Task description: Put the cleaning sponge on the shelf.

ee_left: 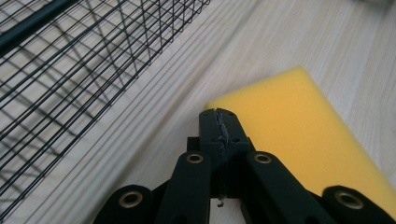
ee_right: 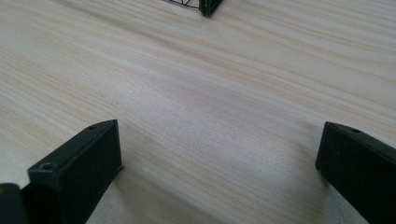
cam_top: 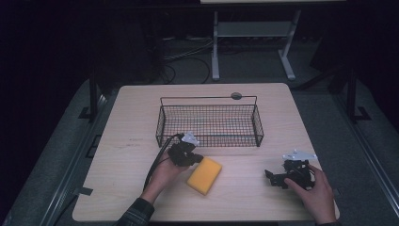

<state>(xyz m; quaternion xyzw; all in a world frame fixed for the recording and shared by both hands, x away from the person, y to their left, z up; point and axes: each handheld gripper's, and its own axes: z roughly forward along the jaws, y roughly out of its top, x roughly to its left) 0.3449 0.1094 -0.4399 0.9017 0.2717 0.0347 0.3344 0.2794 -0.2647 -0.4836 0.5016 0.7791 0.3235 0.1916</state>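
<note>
A yellow sponge (cam_top: pixel 204 175) lies flat on the wooden table (cam_top: pixel 136 117), in front of a black wire basket (cam_top: pixel 209 121). My left gripper (cam_top: pixel 190 157) sits at the sponge's near-left corner, its jaws shut with nothing between them. In the left gripper view the closed gripper tips (ee_left: pixel 220 122) overlap the corner of the yellow sponge (ee_left: pixel 294 126), with the basket mesh (ee_left: pixel 70 79) to the left. My right gripper (cam_top: pixel 275 178) rests low over the table at the right front, jaws wide apart. The right gripper view shows its gripper (ee_right: pixel 219 154) over bare wood.
The basket has nothing in it that I can see. A round grey disc (cam_top: pixel 236 95) sits at the table's far edge. A white frame stand (cam_top: pixel 249 42) is on the floor beyond. A basket corner (ee_right: pixel 205 5) shows far ahead in the right gripper view.
</note>
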